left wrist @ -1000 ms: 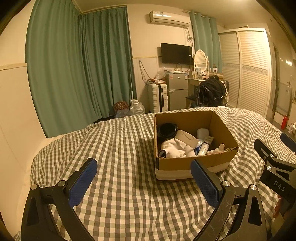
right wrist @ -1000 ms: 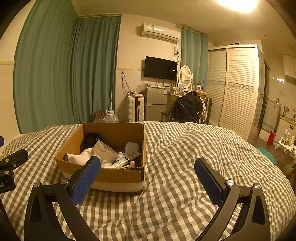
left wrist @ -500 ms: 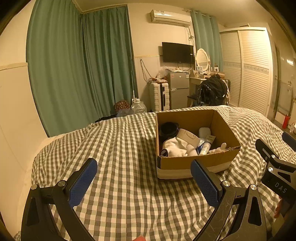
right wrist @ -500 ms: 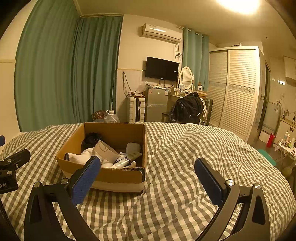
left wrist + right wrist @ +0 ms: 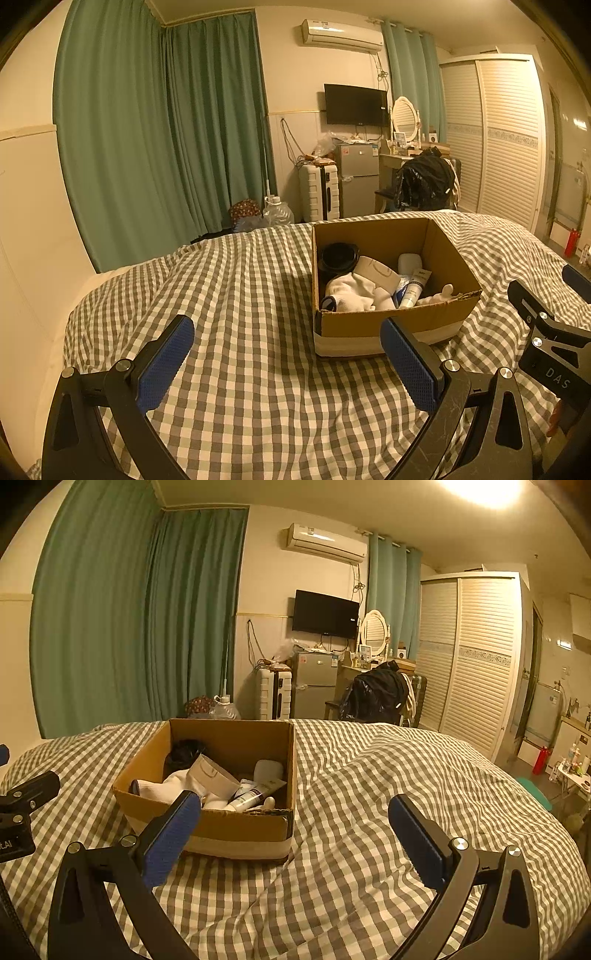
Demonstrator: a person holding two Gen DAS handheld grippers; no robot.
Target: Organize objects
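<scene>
Socks, tube, pouch lie in cardboard box [image 5: 391,325], centre frame; my left gripper [image 5: 288,354] and right gripper [image 5: 295,827] spread, empty; gingham bedspread [image 5: 236,295] bare.

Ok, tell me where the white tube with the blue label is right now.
The white tube with the blue label lies inside the open brown cardboard box on the checked bedspread, toward the box's right side in the left wrist view, beside the white socks.

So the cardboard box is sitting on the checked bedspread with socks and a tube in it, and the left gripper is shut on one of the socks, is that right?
Not quite. The left gripper is open and holds nothing, as the left wrist view shows; it hovers over the checked bedspread, short of the cardboard box. The rest stands: the white socks and the tube lie in the box.
</scene>
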